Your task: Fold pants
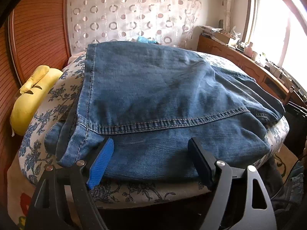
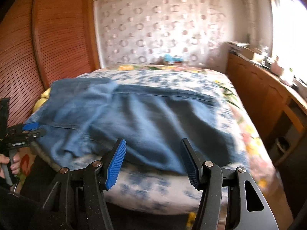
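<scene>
The blue denim pants (image 1: 153, 88) lie folded on the bed, with a stitched hem running across the near part. My left gripper (image 1: 151, 153) hovers at the pants' near edge, its jaws wide apart and no pad pressing the cloth. The blurred right wrist view shows the pants (image 2: 134, 118) spread over the bed. My right gripper (image 2: 153, 161) stands open above their near edge with nothing in it. The left gripper (image 2: 37, 129) appears at the pants' left corner, with a hand (image 2: 7, 164) on its handle.
The bed's blue floral cover (image 1: 48, 103) shows around the pants. A yellow cushion (image 1: 32, 99) sits at the left against a slatted wooden wardrobe (image 1: 38, 28). A cluttered wooden cabinet (image 2: 255, 95) runs along the right under a bright window (image 1: 268, 28).
</scene>
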Demonstrator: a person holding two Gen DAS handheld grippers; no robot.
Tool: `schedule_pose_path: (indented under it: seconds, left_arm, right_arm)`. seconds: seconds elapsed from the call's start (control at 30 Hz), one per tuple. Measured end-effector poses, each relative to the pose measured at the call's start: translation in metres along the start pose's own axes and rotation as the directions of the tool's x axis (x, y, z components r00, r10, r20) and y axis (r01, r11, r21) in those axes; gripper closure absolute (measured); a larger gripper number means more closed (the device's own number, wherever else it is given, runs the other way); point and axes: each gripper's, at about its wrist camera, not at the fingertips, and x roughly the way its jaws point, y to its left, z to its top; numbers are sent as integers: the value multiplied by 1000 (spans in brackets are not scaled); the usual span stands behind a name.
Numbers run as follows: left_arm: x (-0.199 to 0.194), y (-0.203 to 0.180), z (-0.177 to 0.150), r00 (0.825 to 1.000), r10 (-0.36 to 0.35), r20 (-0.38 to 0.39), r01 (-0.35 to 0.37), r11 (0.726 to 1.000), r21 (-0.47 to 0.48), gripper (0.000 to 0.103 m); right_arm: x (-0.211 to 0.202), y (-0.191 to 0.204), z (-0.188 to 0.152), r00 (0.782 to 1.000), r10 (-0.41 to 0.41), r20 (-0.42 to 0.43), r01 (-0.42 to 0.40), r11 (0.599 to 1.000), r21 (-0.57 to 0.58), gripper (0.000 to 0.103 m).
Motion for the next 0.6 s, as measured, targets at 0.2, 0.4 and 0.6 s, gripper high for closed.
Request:
schedule_pose_path:
  seconds: [0.2, 0.4, 0.6]
  left_arm:
    - [2, -2, -1, 1000, 21, -3, -21, 1000, 11, 21]
    - [2, -4, 0, 999, 32, -8, -32, 999, 16, 21]
    - [-2, -3, 4, 1000, 3, -14, -3, 1000, -2, 21]
  right_arm:
    - [-7, -49, -18, 996, -84, -28, 86, 992, 88, 43]
    - [-4, -66, -24, 994, -88, -64, 97, 985, 144, 43]
    - [16, -67, -14, 994, -70, -88, 83, 985, 151, 43]
